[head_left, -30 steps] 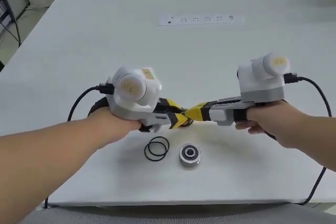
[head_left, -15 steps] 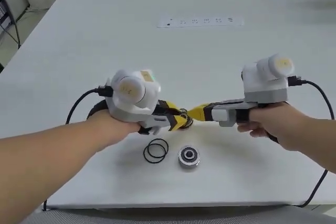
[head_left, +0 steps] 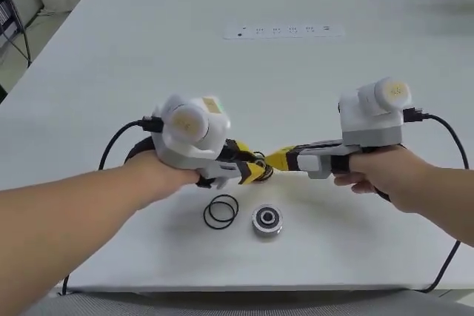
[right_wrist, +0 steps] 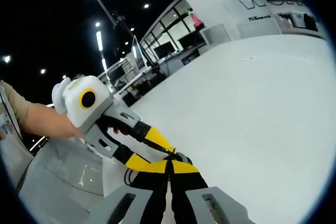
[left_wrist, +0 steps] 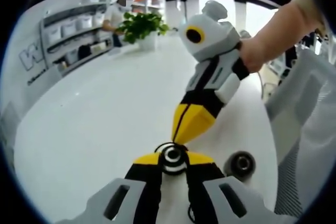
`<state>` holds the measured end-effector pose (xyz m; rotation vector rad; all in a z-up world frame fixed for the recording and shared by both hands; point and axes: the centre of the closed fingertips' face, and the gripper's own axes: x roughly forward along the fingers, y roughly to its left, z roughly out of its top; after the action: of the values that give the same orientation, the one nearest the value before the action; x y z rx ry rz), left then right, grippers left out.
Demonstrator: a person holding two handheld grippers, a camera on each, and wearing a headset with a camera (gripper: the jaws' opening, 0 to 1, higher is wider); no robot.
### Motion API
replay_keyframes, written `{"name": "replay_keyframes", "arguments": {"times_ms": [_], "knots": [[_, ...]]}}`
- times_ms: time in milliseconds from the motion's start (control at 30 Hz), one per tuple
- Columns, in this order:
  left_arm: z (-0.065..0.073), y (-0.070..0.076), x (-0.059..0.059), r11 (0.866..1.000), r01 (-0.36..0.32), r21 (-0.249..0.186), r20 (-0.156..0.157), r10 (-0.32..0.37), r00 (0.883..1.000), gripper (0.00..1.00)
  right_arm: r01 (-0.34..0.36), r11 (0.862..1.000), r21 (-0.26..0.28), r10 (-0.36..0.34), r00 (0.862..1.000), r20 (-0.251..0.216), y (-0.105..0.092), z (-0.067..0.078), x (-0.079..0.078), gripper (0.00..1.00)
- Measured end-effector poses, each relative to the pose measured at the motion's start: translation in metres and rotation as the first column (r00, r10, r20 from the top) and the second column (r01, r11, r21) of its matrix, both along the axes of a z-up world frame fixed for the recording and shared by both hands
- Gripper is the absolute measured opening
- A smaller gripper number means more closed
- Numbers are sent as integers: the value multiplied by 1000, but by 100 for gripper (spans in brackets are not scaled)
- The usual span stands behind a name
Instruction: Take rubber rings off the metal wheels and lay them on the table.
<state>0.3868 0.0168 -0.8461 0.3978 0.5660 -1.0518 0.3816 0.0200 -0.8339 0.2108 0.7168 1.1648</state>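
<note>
Black rubber rings point(head_left: 221, 210), two of them, lie on the white table point(head_left: 148, 49) beside a loose metal wheel point(head_left: 267, 220). In the head view they sit just nearer the person than the meeting tips of the left gripper point(head_left: 252, 170) and right gripper point(head_left: 274, 159). In the left gripper view its jaws clamp a second wheel point(left_wrist: 172, 159), and the right gripper's tips touch that wheel's rim. In the right gripper view the jaws are pressed together; whether they nip a ring, I cannot tell.

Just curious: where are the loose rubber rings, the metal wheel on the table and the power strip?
rubber rings point(head_left: 221, 210), head view, where they overlap
metal wheel point(head_left: 267, 219), head view, hub
power strip point(head_left: 284, 30), head view, middle
</note>
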Motion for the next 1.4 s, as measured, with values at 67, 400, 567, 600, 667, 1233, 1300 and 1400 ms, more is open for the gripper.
{"name": "replay_keyframes", "arguments": {"times_ms": [67,400,567,600,667,1233,1300,1400], "knots": [[-1,2,-1,1000,8,4,-1,-8,1000,21,0,1000,0,0,1000,1,0,0,0,0],[10,6,-8,999,29,-24,-1,-29,1000,29,0,1000,3,0,1000,5,0,2,0,0],[17,10,-12,999,21,-41,-5,-21,1000,33,-5,1000,10,5,1000,10,1,5,-1,0],[18,11,-13,999,23,-39,-3,-24,1000,33,-6,1000,11,6,1000,12,1,5,-1,0],[21,13,-16,999,26,-38,-1,-27,1000,34,-6,1000,13,6,1000,14,2,6,-1,0],[38,29,-28,997,16,-77,-11,-17,1000,46,-34,999,38,32,999,32,11,20,-7,0],[39,32,-30,997,11,-82,-16,-12,1000,47,-40,998,41,39,999,33,12,22,-9,0],[41,37,-33,997,8,-82,-18,-10,1000,48,-49,998,45,47,998,34,14,24,-11,0]]}}
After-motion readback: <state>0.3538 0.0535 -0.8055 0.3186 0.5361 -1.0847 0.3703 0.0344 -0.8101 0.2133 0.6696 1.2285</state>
